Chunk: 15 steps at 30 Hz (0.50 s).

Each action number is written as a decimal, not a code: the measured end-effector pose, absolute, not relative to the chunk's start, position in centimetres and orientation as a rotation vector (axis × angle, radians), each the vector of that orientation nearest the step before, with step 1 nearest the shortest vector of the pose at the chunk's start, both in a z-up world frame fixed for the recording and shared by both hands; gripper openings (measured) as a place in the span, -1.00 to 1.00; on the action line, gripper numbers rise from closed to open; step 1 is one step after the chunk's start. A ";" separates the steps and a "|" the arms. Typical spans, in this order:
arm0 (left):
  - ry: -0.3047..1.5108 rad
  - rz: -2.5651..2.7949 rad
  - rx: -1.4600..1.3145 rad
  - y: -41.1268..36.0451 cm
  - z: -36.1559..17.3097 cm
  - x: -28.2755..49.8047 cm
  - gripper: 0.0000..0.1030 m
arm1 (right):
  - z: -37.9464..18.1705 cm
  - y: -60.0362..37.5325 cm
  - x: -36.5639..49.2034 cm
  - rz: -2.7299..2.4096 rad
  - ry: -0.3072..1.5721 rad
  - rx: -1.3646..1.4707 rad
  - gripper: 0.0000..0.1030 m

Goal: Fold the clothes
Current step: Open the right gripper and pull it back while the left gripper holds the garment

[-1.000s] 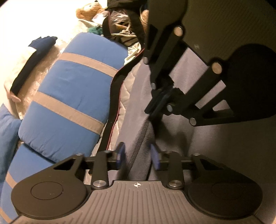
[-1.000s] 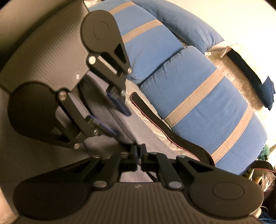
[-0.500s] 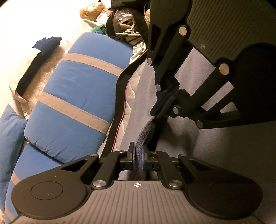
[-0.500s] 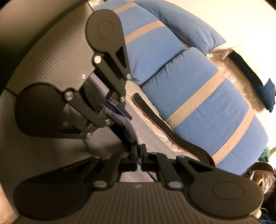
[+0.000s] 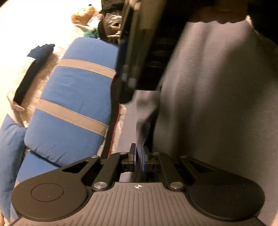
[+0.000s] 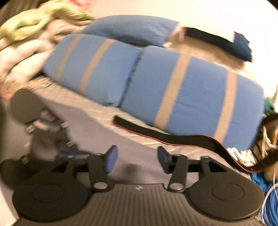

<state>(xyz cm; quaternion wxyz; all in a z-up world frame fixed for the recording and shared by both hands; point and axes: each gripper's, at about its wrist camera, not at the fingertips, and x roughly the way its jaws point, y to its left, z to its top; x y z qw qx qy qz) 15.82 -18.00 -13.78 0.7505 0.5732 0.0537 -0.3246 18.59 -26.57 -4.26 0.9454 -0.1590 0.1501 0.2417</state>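
Note:
A grey garment [image 5: 217, 104] lies spread on the bed. My left gripper [image 5: 138, 160] is shut on its ribbed edge, which rises in a ridge between the blue pads. In the right wrist view the same grey garment [image 6: 97, 132] lies flat below. My right gripper [image 6: 137, 160] is opening, its blue pads wide apart with nothing between them. The left gripper [image 6: 66, 153] shows blurred at that view's left, pinching the cloth. The right gripper's dark body crosses the top of the left wrist view, blurred.
Blue striped cushions [image 6: 182, 90] lie along the far side of the bed, with a black strap [image 6: 173, 137] in front of them. A pile of pale and green clothes [image 6: 34, 26] sits at the back left. A teddy bear [image 5: 83, 14] and clutter lie beyond.
My right gripper let go of the garment's edge, opened wide, rolled and lifted away. My left gripper closed on the ribbed edge and stays put.

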 end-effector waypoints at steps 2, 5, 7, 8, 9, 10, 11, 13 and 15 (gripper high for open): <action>0.125 -0.714 1.248 -18.0 -13.6 15.7 -0.88 | -4.5 -26.5 18.9 0.443 0.318 -0.330 0.45; 0.141 -0.727 1.249 -17.9 -13.5 15.5 -0.89 | -5.0 -26.5 19.5 0.412 0.355 -0.337 0.53; 0.151 -0.740 1.268 -17.9 -13.8 15.4 -0.89 | -5.2 -26.4 19.8 0.403 0.374 -0.339 0.56; 0.157 -0.748 1.277 -17.9 -14.0 15.3 -0.89 | -5.2 -26.4 20.0 0.405 0.380 -0.330 0.56; 0.164 -0.756 1.286 -17.9 -14.1 15.2 -0.89 | -5.2 -26.4 20.1 0.408 0.387 -0.321 0.58; 0.171 -0.763 1.292 -17.9 -14.2 15.2 -0.89 | -5.2 -26.4 20.3 0.411 0.392 -0.311 0.60; 0.177 -0.770 1.296 -17.9 -14.3 15.1 -0.89 | -5.2 -26.3 20.5 0.415 0.397 -0.302 0.60; 0.192 -0.783 1.298 -17.8 -14.3 15.0 -0.89 | -5.1 -26.2 20.8 0.423 0.404 -0.284 0.61; 0.205 -0.796 1.300 -17.7 -14.3 15.1 -0.89 | -5.0 -25.8 21.3 0.433 0.417 -0.262 0.62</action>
